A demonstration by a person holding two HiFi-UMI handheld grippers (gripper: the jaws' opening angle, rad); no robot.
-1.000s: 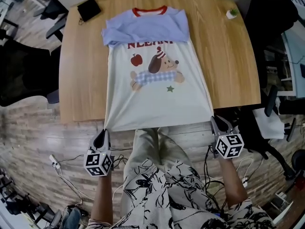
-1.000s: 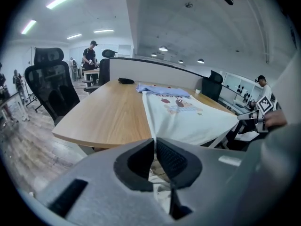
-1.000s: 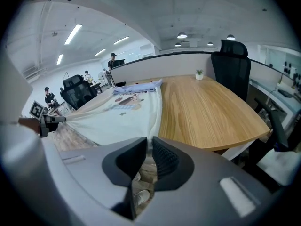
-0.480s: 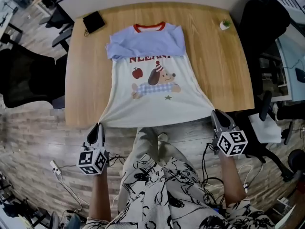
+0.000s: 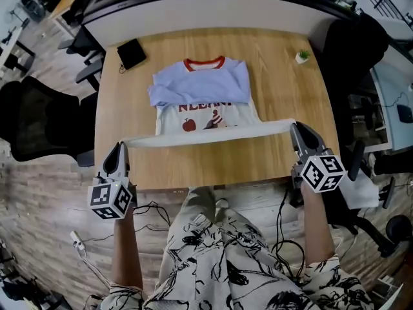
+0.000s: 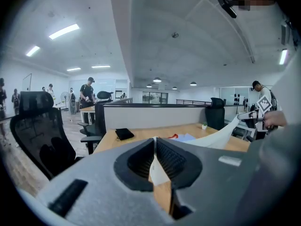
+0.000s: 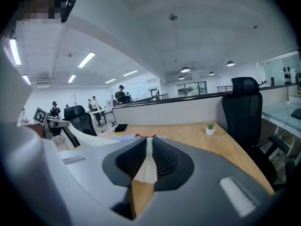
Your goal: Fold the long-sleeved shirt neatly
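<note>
Hem corners of white-and-blue long-sleeved shirt (image 5: 200, 86) clamped in left gripper (image 5: 119, 147) and right gripper (image 5: 295, 128); carry hem taut and level to red collar (image 5: 204, 63).

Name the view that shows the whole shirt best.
The head view: the shirt lies on the table, visible from collar to lifted hem. The left gripper view shows only a hem corner pinched in the jaws and a stretch of cloth; the right gripper view, the other corner likewise.

White clothing (image 5: 219, 263), black floral print
</note>
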